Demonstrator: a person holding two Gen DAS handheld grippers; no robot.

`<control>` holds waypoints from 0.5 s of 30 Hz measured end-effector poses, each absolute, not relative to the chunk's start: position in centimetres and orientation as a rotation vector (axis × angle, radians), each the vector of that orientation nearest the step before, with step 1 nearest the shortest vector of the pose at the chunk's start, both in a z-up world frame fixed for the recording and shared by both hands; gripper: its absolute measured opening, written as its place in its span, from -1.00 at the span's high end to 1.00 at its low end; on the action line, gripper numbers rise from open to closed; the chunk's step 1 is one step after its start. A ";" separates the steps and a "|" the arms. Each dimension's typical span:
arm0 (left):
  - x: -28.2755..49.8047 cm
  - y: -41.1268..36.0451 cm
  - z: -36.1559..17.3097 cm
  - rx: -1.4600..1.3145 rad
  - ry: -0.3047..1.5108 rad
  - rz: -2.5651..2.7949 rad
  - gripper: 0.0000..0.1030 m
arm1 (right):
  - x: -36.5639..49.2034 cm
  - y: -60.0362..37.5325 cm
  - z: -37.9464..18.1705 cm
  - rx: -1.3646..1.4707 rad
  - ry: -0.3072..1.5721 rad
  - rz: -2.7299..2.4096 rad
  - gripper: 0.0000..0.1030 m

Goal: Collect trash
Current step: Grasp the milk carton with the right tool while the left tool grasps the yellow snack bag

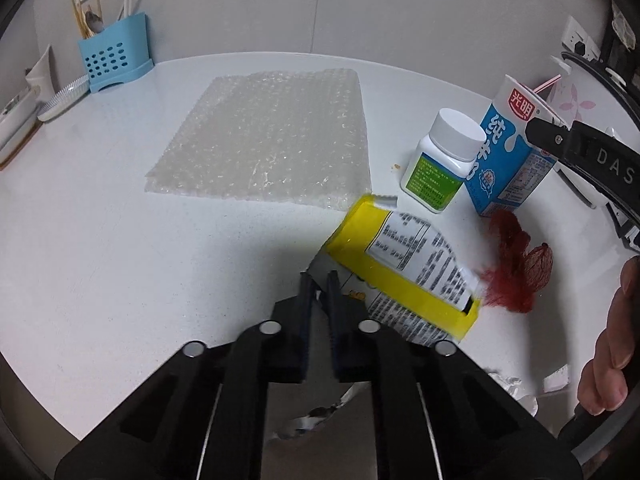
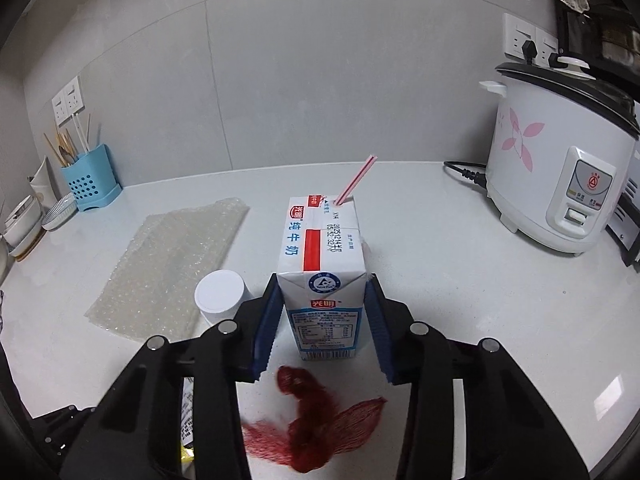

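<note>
My left gripper (image 1: 318, 280) is shut on the torn silver edge of a yellow snack wrapper (image 1: 404, 264), which lies crumpled on the white counter (image 1: 120, 220). An upright blue-and-white milk carton (image 2: 320, 256) with a pink straw (image 2: 356, 180) has my right gripper (image 2: 324, 280) shut on it, a blue pad pressed to each side. The carton (image 1: 504, 160) stands on the counter. A white pill bottle (image 1: 444, 160) with a green label stands just left of it. A red mesh net (image 2: 316, 420) lies in front of the carton, below the right fingers.
A sheet of bubble wrap (image 1: 264, 136) lies flat at the back left. A blue utensil holder (image 1: 114, 54) and dishes sit in the far left corner. A white rice cooker (image 2: 560, 168) stands at the right. Torn foil scraps (image 1: 312, 424) lie near the front edge. A hand (image 1: 612, 344) shows at the right.
</note>
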State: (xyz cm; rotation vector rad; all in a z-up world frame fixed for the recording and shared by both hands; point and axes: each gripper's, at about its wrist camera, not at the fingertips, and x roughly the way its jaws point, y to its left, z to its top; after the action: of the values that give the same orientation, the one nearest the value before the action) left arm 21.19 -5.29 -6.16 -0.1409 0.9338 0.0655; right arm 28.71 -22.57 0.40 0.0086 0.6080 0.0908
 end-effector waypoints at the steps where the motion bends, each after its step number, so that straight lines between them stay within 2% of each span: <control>1: 21.1 -5.3 -6.3 -0.140 0.931 0.064 0.97 | 28.7 -22.6 0.4 0.006 0.605 0.087 0.24; 15: 19.7 -5.1 -5.2 -0.142 0.877 0.038 1.00 | 26.4 -23.8 2.4 0.017 0.533 0.049 0.24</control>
State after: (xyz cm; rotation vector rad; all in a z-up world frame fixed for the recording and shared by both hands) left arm 19.72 -5.07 -5.18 -0.1424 0.8768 0.0384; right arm 26.45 -23.85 2.41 0.0171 0.5334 0.0490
